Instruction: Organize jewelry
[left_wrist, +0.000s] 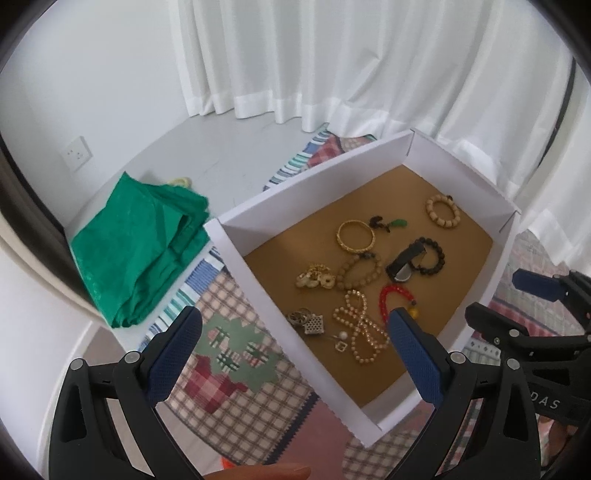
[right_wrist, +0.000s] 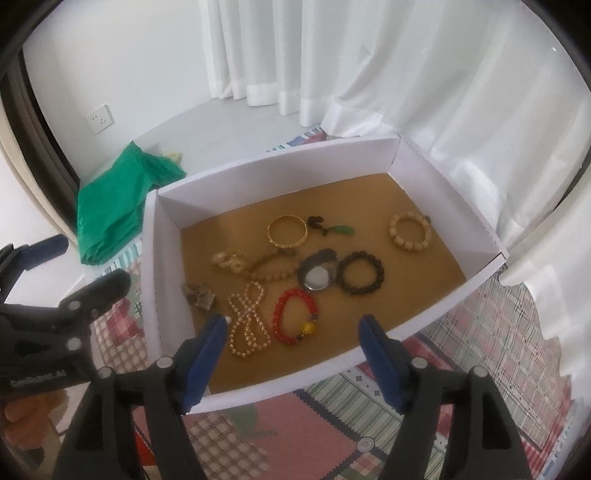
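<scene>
A white box (left_wrist: 236, 254) (right_wrist: 155, 258) with a brown floor holds several jewelry pieces. Among them are a gold bangle (left_wrist: 355, 236) (right_wrist: 287, 231), a red bead bracelet (left_wrist: 391, 299) (right_wrist: 295, 317), a pearl necklace (left_wrist: 360, 328) (right_wrist: 246, 321), a dark bead bracelet (right_wrist: 361, 272) and a cream bracelet (left_wrist: 442, 209) (right_wrist: 410, 232). My left gripper (left_wrist: 291, 328) hangs open over the box's near left wall with nothing between its fingers. My right gripper (right_wrist: 293, 328) stands open above the near end of the box, over the red bracelet and pearls, holding nothing.
A folded green cloth (left_wrist: 140, 251) (right_wrist: 110, 206) lies left of the box on a white surface. A patchwork quilt (left_wrist: 236, 387) (right_wrist: 480, 350) lies under the box. White curtains (left_wrist: 332, 66) hang behind. A fingertip (left_wrist: 266, 472) shows at the bottom edge.
</scene>
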